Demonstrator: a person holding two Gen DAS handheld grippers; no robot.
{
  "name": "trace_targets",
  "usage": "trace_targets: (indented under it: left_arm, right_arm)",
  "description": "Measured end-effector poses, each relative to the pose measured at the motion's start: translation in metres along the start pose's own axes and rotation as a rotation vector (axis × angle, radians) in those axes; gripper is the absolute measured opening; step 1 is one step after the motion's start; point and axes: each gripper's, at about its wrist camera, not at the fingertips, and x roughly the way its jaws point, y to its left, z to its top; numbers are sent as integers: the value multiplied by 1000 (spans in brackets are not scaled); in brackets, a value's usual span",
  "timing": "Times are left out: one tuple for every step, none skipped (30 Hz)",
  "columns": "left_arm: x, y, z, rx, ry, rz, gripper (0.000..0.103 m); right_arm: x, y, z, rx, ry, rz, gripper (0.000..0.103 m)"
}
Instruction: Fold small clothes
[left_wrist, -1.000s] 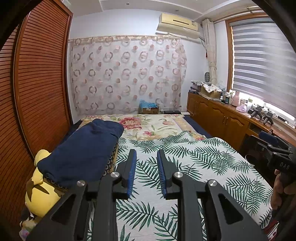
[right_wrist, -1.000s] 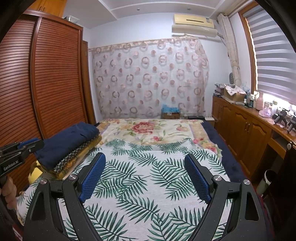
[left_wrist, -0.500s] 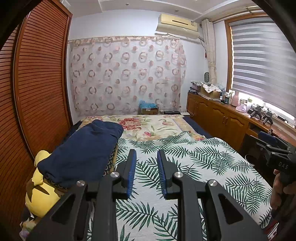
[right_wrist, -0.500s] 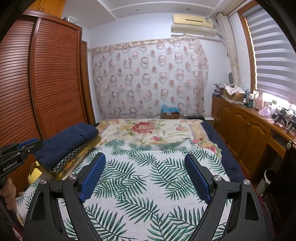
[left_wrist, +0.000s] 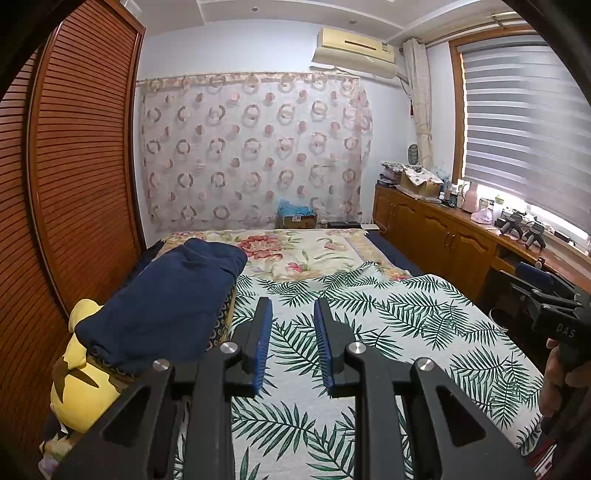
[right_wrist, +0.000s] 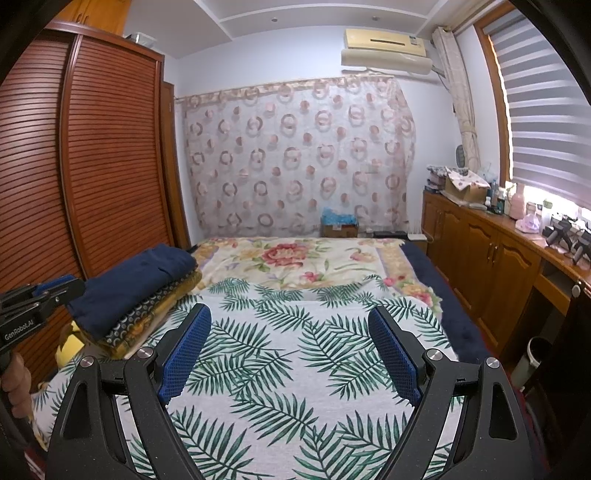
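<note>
A: Where is the clothing found?

B: A folded navy-blue cloth stack (left_wrist: 166, 302) is seen on the bed's left edge, long axis running away. The left claw (left_wrist: 291, 343), narrowly parted and empty, is nearer; the right claw (right_wrist: 290, 354) is spread wide, empty.

Folded clothes (left_wrist: 166, 299) stacked on bed (left_wrist: 369, 332) (left edge), cabinets (left_wrist: 436, 236) right

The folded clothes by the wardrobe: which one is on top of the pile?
The dark blue garment is on top. Beneath it lie a navy patterned piece and a mustard-yellow one, only their edges showing.
</note>
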Motion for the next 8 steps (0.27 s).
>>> trace_targets:
  left_arm:
    - [0,0,0,0,0,1,22]
    - [-1,0,0,-1,-1,1,22]
    - [-1,-1,0,-1,-1,1,22]
    - [-1,0,1,-1,-1,1,22]
    - [-1,1,1,-1,-1,1,22]
    - [-1,1,1,-1,-1,0,22]
    - [-1,2,3,0,-1,0,22]
    - [-1,0,2,0,-2,1,22]
  right_arm:
    - [0,-1,0,0,0,-1,89]
    - [0,0,0,0,0,0,89]
    - [0,0,0,0,-1,1,89]
    - [0,-2,0,1,-1,1,89]
    - [0,-1,0,0,0,1,89]
    - [0,0,0,0,-1,1,89]
    - [0,-2,0,0,0,2,89]
    - [0,0,0,0,0,2,89]
